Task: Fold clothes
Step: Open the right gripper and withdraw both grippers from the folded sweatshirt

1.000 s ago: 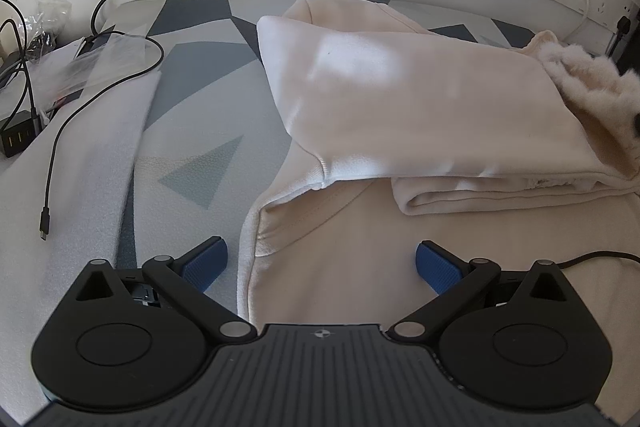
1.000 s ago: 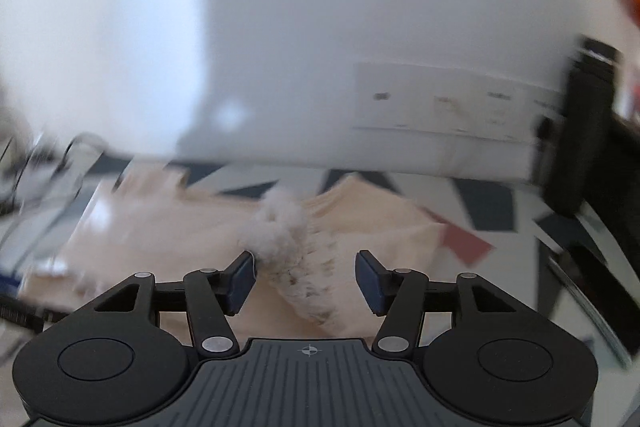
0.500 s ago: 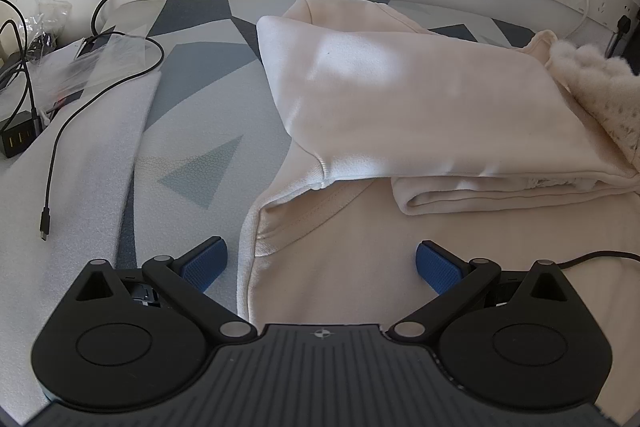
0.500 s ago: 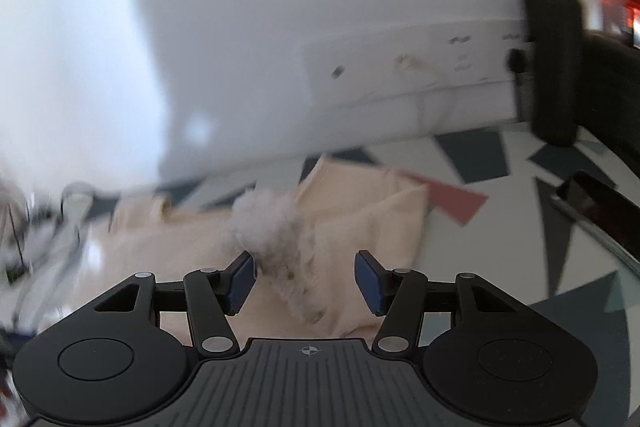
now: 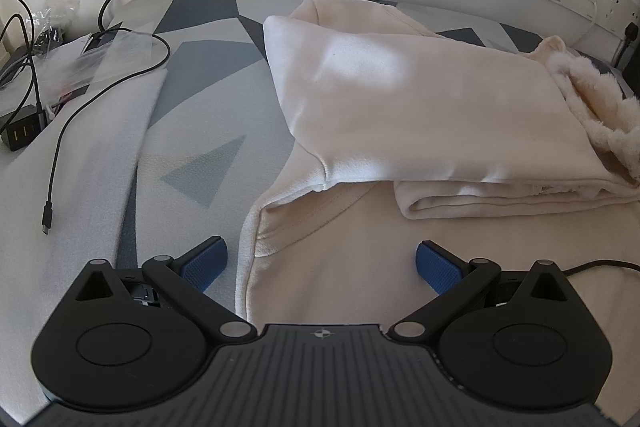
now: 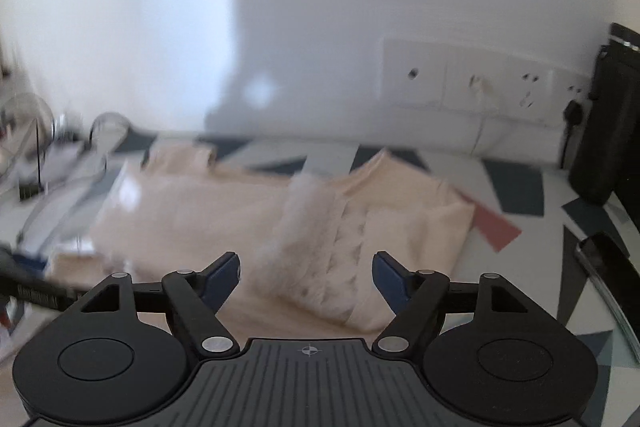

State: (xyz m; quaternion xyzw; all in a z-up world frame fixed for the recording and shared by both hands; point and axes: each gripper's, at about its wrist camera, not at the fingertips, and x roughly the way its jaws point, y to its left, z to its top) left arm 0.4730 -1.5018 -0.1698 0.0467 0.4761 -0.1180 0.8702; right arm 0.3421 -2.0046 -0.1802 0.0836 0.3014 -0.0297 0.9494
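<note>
Item: cream fleece garment (image 5: pixel 420 115), partly folded, one panel doubled back over the flat body, fluffy lining (image 5: pixel 604 115) exposed at the far right; it lies ahead of and beneath both grippers on the patterned cover (image 5: pixel 208 99). Left gripper (image 5: pixel 320 263) spread wide, empty, straddling the near hem; right gripper (image 6: pixel 306 273) likewise released, poised above the lining (image 6: pixel 320 243). Step judged mid-fold; next move probably calls for pinching an edge and carrying it across.

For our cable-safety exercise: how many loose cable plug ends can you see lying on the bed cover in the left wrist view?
1: a black cable ends in a small plug lying on the white strip at the left. More ends may be hidden in the tangle at the far left.
</note>
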